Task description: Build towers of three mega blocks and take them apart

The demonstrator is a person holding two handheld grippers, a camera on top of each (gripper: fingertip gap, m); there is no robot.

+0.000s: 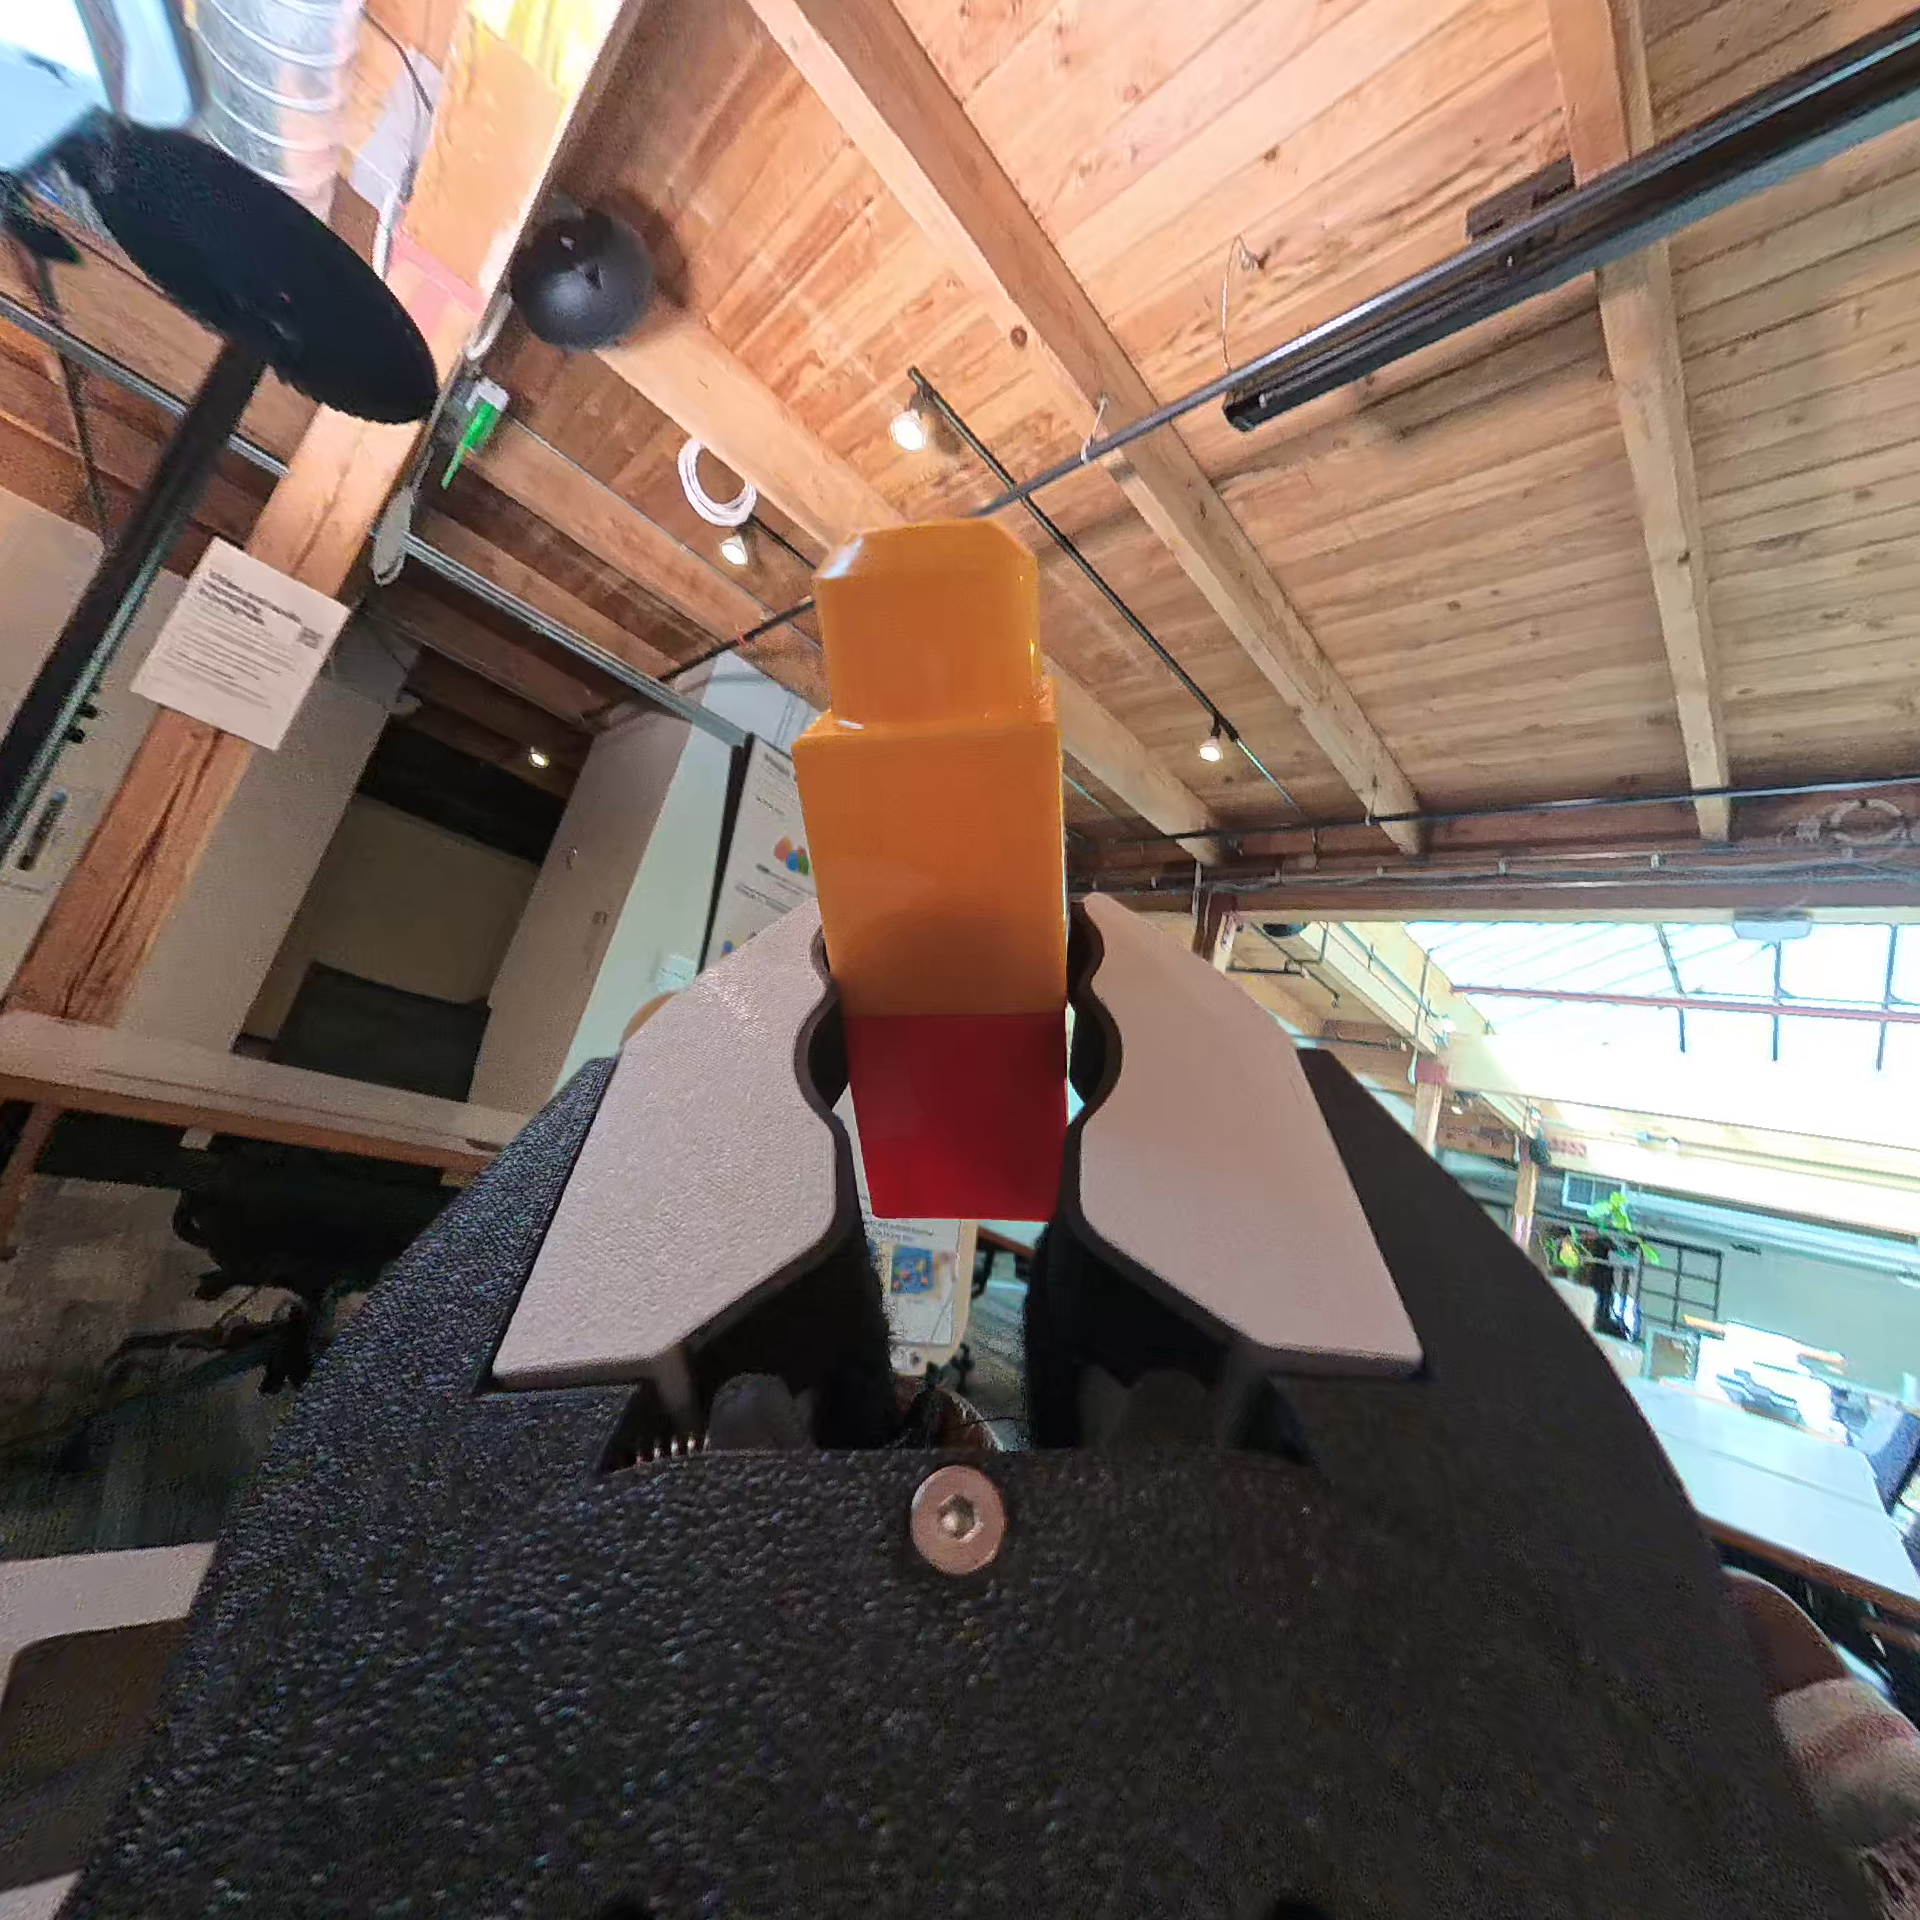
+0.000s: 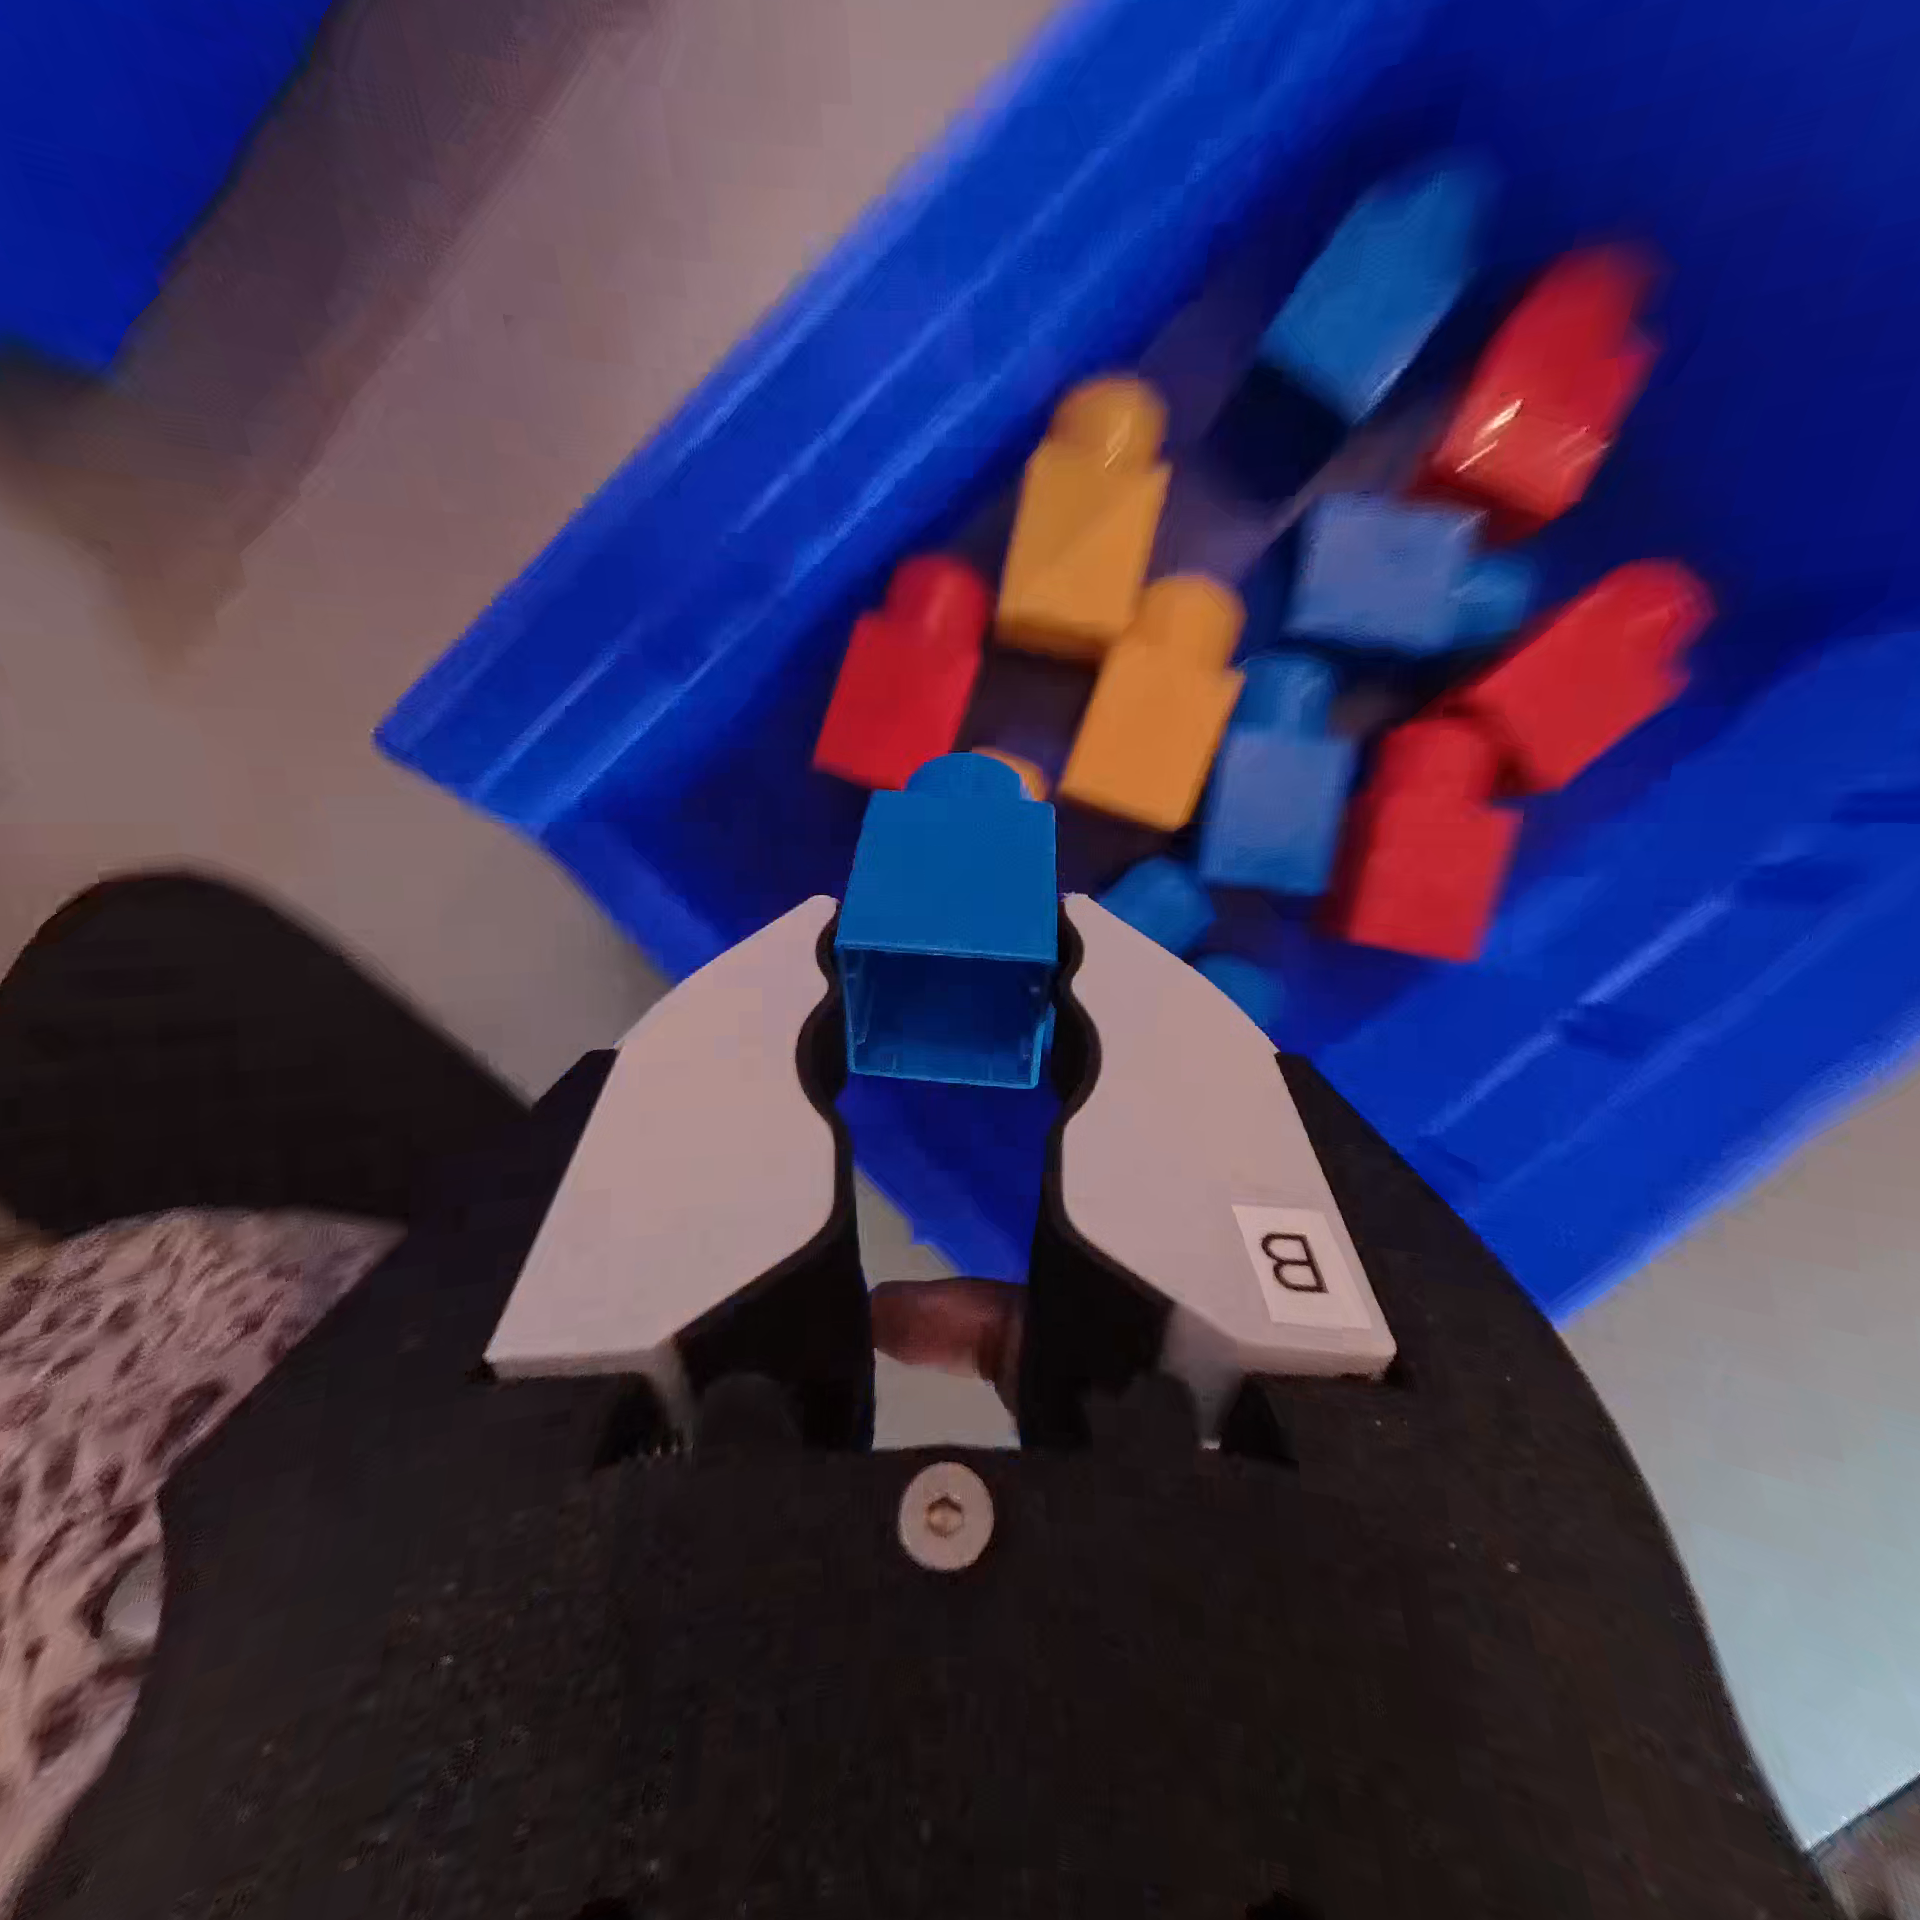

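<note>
My left gripper (image 1: 951, 966) points up toward a wooden ceiling (image 1: 1351, 260) and clamps a two-block stack. The orange block (image 1: 935, 862) sits on top with its stud uppermost, and the red block (image 1: 956, 1112) is pressed on beneath it. My fingertips (image 1: 769, 977) squeeze the stack right at the seam where the two colours meet, one on each side. The stack stands nearly upright between them.

My right gripper (image 2: 948, 966) is clenched on a single blue block (image 2: 945, 894). Its stud faces away from me and its hollow underside opens toward the camera. The grey fingers (image 2: 707, 1122) press on its left and right walls. It hangs over the near edge of a blue bin (image 2: 675, 582), which rests on a pale table (image 2: 312, 623). Inside the bin lie loose blocks on their sides: red ones (image 2: 904, 675), orange ones (image 2: 1091, 540) and blue ones (image 2: 1278, 800), jumbled close together and partly touching. This view is blurred, so I cannot count them exactly.
</note>
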